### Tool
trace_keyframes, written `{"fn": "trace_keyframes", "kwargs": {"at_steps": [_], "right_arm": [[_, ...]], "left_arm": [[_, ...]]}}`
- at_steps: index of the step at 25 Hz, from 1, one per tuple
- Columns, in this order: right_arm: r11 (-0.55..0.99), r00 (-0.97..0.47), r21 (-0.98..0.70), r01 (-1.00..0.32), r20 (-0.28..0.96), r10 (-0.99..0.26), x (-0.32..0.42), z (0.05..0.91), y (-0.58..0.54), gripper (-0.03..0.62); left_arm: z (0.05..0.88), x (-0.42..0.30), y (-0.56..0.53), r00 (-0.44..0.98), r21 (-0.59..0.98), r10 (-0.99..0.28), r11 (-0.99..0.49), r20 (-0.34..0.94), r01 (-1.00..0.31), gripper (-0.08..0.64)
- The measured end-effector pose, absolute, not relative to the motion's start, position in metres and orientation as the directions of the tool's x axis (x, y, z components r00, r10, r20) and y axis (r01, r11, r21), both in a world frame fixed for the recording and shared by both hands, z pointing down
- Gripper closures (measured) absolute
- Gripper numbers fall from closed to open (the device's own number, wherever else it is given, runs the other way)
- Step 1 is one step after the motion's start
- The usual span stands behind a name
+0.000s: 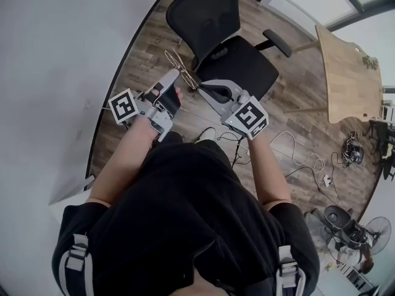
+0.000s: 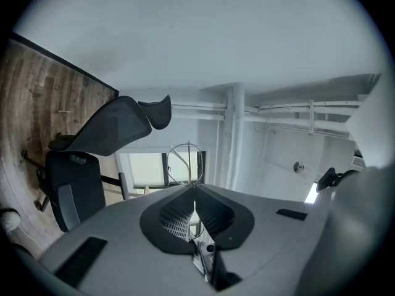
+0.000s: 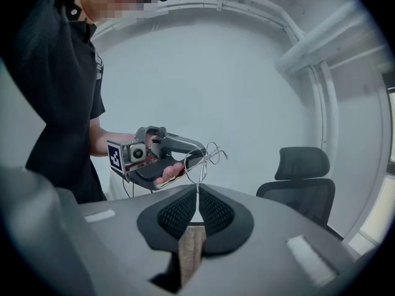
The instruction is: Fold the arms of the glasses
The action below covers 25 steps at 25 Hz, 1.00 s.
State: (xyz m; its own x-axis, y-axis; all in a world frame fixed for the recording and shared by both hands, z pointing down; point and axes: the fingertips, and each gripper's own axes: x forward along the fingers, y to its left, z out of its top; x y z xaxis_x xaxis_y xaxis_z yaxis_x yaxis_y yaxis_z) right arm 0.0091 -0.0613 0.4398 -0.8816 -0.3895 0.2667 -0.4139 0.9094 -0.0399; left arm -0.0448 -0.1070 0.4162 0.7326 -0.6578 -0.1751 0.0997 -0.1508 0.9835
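Thin wire-framed glasses (image 1: 174, 60) hang in the air in front of me, held between both grippers above the wood floor. My left gripper (image 1: 177, 73) is shut on the frame; in the left gripper view one lens ring (image 2: 187, 143) stands just beyond its closed tips (image 2: 194, 189). My right gripper (image 1: 200, 86) comes in from the right, shut on a thin wire part of the glasses. That wire (image 3: 201, 168) rises out of the tips (image 3: 197, 189) toward the lens rings. The left gripper (image 3: 200, 159) shows there with a hand round its handle. Which part of the glasses each one pinches is too fine to tell.
A black office chair (image 1: 228, 48) stands right behind the glasses. A pale wooden table (image 1: 349, 73) is at the far right. Loose cables (image 1: 296, 159) lie on the floor, and a fan (image 1: 345, 221) sits low right. A white wall (image 1: 55, 54) fills the left.
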Motion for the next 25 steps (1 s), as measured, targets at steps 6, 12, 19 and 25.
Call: {"fn": "trace_keyframes", "kwargs": {"at_steps": [6, 12, 19, 25], "right_arm": [[0.911, -0.883, -0.043, -0.410, 0.269, -0.384, 0.007, 0.438, -0.060, 0.559], [0.886, -0.876, -0.075, -0.458, 0.210, -0.435, 0.028, 0.420, -0.070, 0.525], [0.796, -0.802, -0.100, -0.597, 0.096, -0.590, 0.063, 0.392, -0.091, 0.528], [0.722, -0.725, -0.099, -0.685, -0.008, -0.689, 0.075, 0.369, -0.093, 0.581]], "left_arm": [[0.413, -0.047, -0.108, 0.730, 0.984, -0.661, -0.150, -0.174, 0.098, 0.546], [0.413, -0.048, -0.109, 0.724, 0.985, -0.671, -0.152, -0.163, 0.081, 0.547], [0.416, -0.051, -0.110, 0.718, 0.987, -0.682, -0.151, -0.141, 0.050, 0.546], [0.417, -0.051, -0.110, 0.705, 0.989, -0.696, -0.143, -0.132, 0.043, 0.546]]}}
